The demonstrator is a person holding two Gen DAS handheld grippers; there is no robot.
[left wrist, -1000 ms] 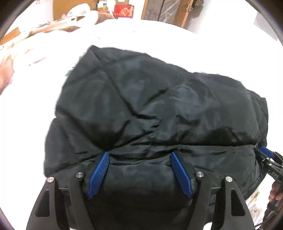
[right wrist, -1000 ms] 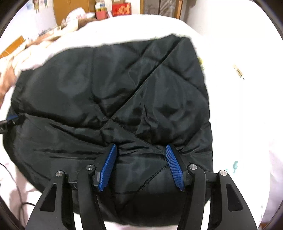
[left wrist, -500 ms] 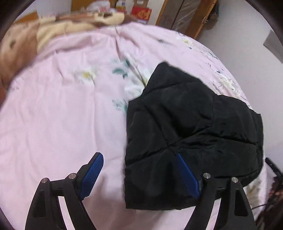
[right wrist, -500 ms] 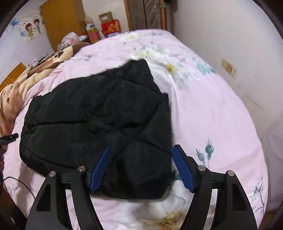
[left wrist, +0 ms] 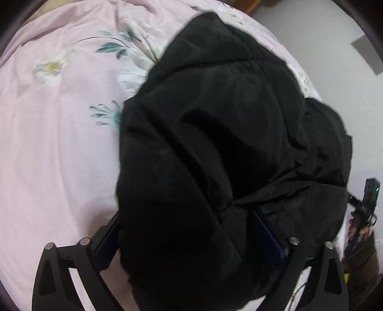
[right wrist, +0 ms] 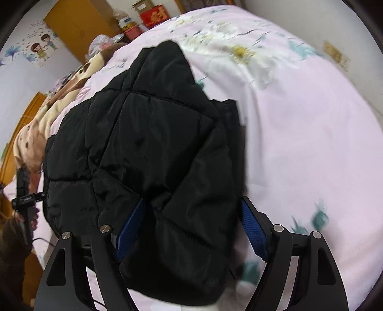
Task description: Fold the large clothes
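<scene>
A black quilted puffer jacket (left wrist: pixel 227 134) lies folded in a thick bundle on a pink floral bedsheet (left wrist: pixel 52 143); it also shows in the right wrist view (right wrist: pixel 153 148). My left gripper (left wrist: pixel 191 241) is open, its blue pads standing wide on either side of the jacket's near left corner. My right gripper (right wrist: pixel 191 227) is open too, its pads straddling the jacket's near right corner. Jacket fabric fills the gap between each pair of pads. Each gripper appears at the edge of the other's view.
A beige and brown blanket (right wrist: pixel 47 112) is bunched at the bed's far left. Orange wooden furniture (right wrist: pixel 79 26) and a red box (right wrist: pixel 153 15) stand behind the bed. A pale wall (left wrist: pixel 335 47) runs along the bed's right side.
Both grippers pulled back and opened wider, then moved in again, so the jacket's near corners now sit between the open pads. The jacket looks more bunched and narrower than a second ago.
</scene>
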